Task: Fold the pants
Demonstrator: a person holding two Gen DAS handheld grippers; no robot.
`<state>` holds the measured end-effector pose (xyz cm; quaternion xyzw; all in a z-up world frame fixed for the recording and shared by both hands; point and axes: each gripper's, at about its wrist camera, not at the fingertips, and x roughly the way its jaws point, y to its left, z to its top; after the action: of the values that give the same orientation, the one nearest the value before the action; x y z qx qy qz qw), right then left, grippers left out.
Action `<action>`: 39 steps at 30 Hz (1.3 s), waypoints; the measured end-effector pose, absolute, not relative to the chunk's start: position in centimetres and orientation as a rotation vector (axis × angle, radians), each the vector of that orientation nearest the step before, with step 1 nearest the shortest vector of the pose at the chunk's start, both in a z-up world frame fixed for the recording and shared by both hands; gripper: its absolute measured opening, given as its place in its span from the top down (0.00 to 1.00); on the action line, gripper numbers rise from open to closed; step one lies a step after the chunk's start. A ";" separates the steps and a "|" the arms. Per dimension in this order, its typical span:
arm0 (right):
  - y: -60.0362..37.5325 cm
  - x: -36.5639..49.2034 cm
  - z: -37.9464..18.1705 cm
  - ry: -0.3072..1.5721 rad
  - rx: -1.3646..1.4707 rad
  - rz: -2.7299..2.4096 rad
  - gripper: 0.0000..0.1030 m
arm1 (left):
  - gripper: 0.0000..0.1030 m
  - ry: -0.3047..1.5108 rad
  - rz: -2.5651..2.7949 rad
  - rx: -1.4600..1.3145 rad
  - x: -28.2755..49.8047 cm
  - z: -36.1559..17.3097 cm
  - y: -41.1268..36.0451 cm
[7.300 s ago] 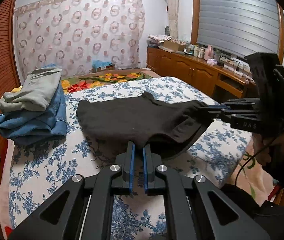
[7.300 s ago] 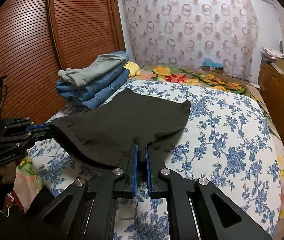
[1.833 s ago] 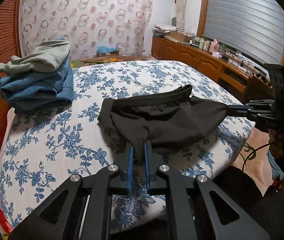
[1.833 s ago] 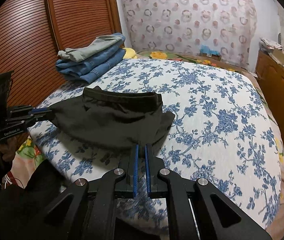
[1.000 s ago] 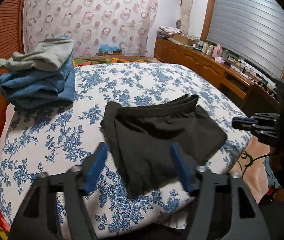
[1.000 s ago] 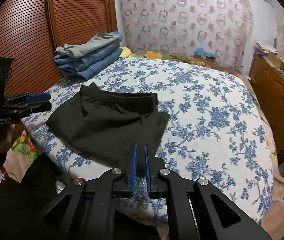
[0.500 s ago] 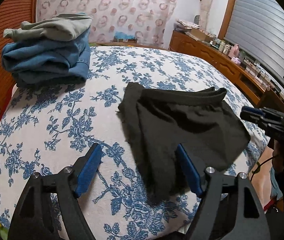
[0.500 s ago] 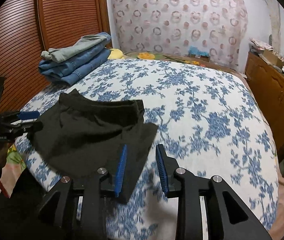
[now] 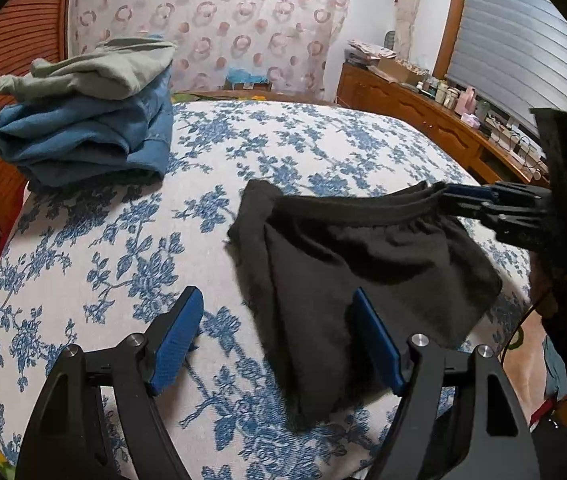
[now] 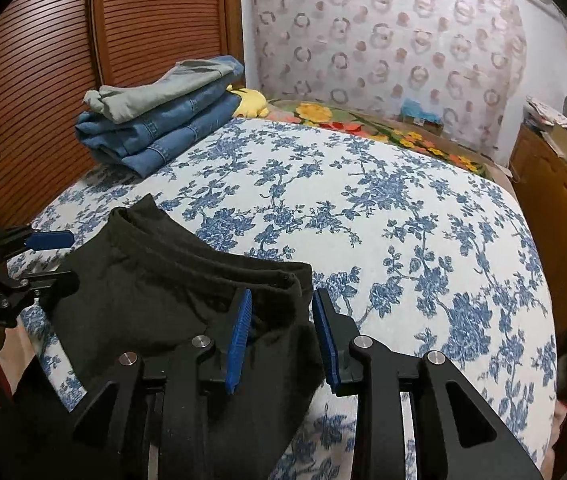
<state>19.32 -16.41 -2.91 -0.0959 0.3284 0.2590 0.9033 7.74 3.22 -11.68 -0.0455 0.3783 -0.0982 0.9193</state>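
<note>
The near edge of the black pants [image 10: 171, 320] runs behind the right gripper [image 10: 281, 340] and out of sight in its own view, so where the cloth ends there cannot be told. In the left view the far corner of the waistband [image 9: 423, 196] is covered by that gripper's tip (contact unclear). The small bottles [image 9: 449, 96] on the sideboard [image 9: 403, 108] are too small to tell. The bed [image 9: 303, 140] is cut off at the lower edge.
</note>
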 end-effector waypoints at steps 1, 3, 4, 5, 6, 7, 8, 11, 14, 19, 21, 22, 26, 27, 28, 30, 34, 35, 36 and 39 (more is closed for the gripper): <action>-16.3 19.6 -3.1 0.685 -0.196 0.541 0.68 | 0.25 0.774 -0.205 -0.093 7.9 -11.6 3.1; -16.2 19.9 -3.3 0.692 -0.192 0.550 0.68 | 0.25 0.772 -0.213 -0.093 7.9 -11.5 2.8; -16.1 20.2 -3.3 0.696 -0.190 0.554 0.68 | 0.25 0.770 -0.216 -0.090 7.9 -11.4 2.7; -16.1 20.4 -3.3 0.700 -0.188 0.558 0.68 | 0.25 0.769 -0.218 -0.084 8.0 -11.3 2.5; -16.1 20.7 -3.4 0.705 -0.183 0.559 0.68 | 0.24 0.769 -0.219 -0.080 8.1 -11.3 2.4; -16.1 21.1 -3.4 0.708 -0.177 0.561 0.68 | 0.25 0.769 -0.219 -0.077 8.2 -11.3 2.3; -16.1 21.4 -3.4 0.712 -0.164 0.571 0.68 | 0.25 0.769 -0.219 -0.076 8.3 -11.3 2.3; -16.2 22.2 -3.8 0.736 -0.138 0.592 0.68 | 0.25 0.766 -0.220 -0.081 8.5 -11.3 2.2; -16.3 22.9 -4.3 0.757 -0.120 0.584 0.68 | 0.25 0.771 -0.220 -0.078 8.6 -11.6 2.1; -16.2 23.5 -4.7 0.770 -0.103 0.582 0.68 | 0.25 0.791 -0.209 -0.069 9.0 -12.3 2.0; -16.0 23.5 -4.8 0.772 -0.105 0.582 0.68 | 0.25 0.806 -0.202 -0.068 9.2 -12.6 2.1; -15.9 23.5 -4.8 0.770 -0.106 0.588 0.68 | 0.25 0.810 -0.204 -0.071 9.2 -12.8 2.1; -16.1 23.3 -4.7 0.747 -0.097 0.594 0.89 | 0.25 0.807 -0.202 -0.061 9.1 -12.9 2.0; -16.3 23.3 -4.5 0.732 -0.091 0.580 0.90 | 0.25 0.807 -0.202 -0.061 9.1 -12.9 2.1; -16.6 23.0 -4.3 0.708 -0.081 0.558 0.92 | 0.25 0.806 -0.202 -0.062 9.1 -12.9 2.1; -17.3 22.8 -3.9 0.672 -0.058 0.506 0.93 | 0.25 0.807 -0.202 -0.060 9.1 -12.9 2.0; -17.2 22.9 -4.4 0.700 -0.052 0.503 0.93 | 0.25 0.808 -0.204 -0.070 9.2 -12.9 2.1; -17.1 22.9 -4.5 0.703 -0.055 0.503 0.93 | 0.25 0.808 -0.204 -0.071 9.2 -12.8 2.1; -17.1 22.9 -4.5 0.702 -0.053 0.503 0.93 | 0.25 0.807 -0.204 -0.072 9.2 -12.8 2.1; -17.3 22.7 -4.3 0.694 -0.043 0.508 0.93 | 0.25 0.804 -0.201 -0.074 9.3 -12.7 2.2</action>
<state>22.67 -17.26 -4.27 -0.0206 0.3365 0.2464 0.9087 9.30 2.18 -12.72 -0.0360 0.3903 -0.0977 0.9148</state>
